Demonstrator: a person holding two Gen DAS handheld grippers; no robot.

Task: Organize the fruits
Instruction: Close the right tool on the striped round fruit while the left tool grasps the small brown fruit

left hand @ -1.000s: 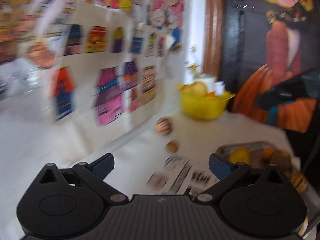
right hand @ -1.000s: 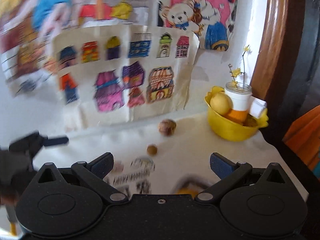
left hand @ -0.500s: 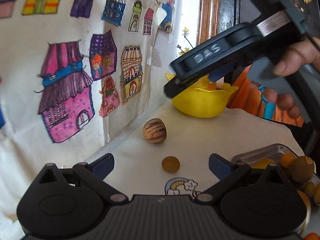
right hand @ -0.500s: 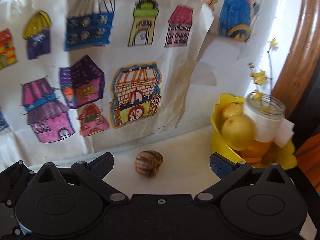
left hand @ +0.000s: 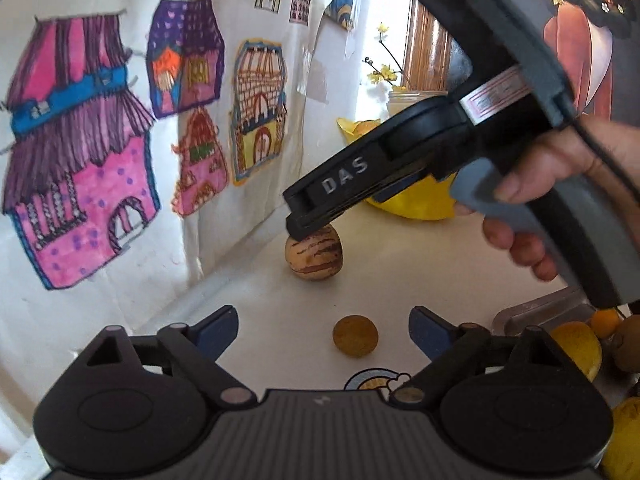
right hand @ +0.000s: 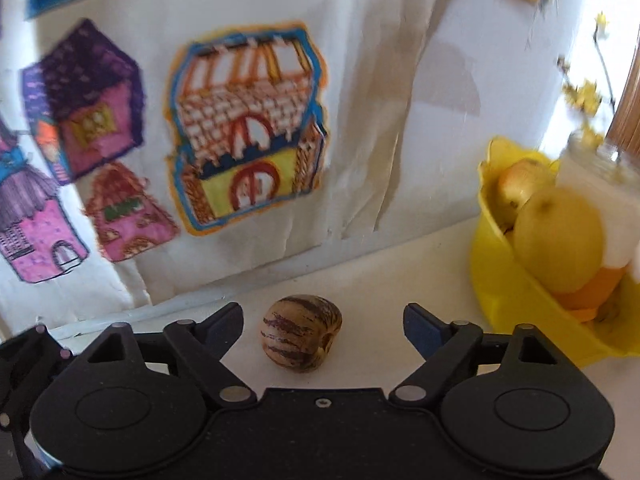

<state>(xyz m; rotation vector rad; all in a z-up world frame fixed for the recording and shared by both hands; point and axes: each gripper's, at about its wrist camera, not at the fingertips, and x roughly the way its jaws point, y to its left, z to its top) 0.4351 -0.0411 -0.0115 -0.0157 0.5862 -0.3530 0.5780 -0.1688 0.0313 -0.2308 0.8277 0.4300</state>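
Observation:
A striped brown-and-cream fruit (right hand: 302,332) lies on the white table between the fingers of my right gripper (right hand: 323,322). Its jaws are closing and the pads stand clear of the fruit. In the left wrist view the right gripper (left hand: 308,226), held by a hand (left hand: 532,200), hovers with its tip right over that striped fruit (left hand: 314,256). A small round brown fruit (left hand: 355,336) lies between the fingers of my left gripper (left hand: 323,330), whose jaws are also closing without touching it.
A yellow bowl (right hand: 500,280) with yellow fruits (right hand: 558,236) and a white jar (right hand: 592,188) stands at the right. A metal tray (left hand: 536,312) with yellow and orange fruits sits right of the left gripper. A wall hung with drawings (right hand: 248,128) rises just behind the striped fruit.
Both grippers have come forward and down toward the table. The right one now has the striped fruit between its fingers, the left one the small brown fruit. Both pairs of jaws have narrowed a little.

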